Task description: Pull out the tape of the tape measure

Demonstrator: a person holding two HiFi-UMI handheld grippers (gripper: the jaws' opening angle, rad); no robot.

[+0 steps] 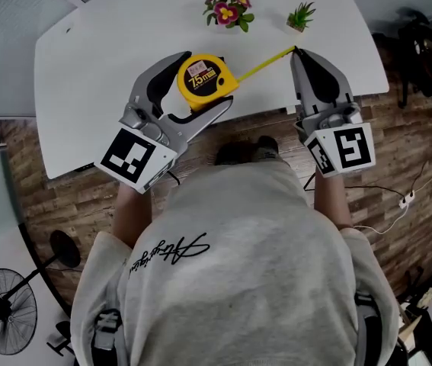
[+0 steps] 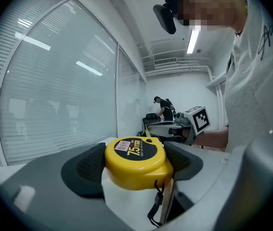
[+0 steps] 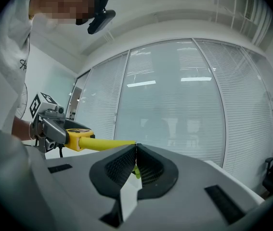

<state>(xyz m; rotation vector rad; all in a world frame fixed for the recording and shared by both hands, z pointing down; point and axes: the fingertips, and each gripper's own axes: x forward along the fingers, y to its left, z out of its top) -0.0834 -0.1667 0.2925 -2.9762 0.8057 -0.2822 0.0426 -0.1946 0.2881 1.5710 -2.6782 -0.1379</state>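
We hold the left gripper (image 1: 208,77) clamped on the yellow tape measure (image 2: 136,162), with one pad against each side of its case. The right gripper (image 3: 136,154) has its jaws closed together on the end of the yellow tape (image 1: 265,65), which runs straight between the two grippers. Below both lies the white bench (image 1: 109,67). Beyond the grippers stand a flower pot (image 1: 228,8) and a small green plant (image 1: 301,15).
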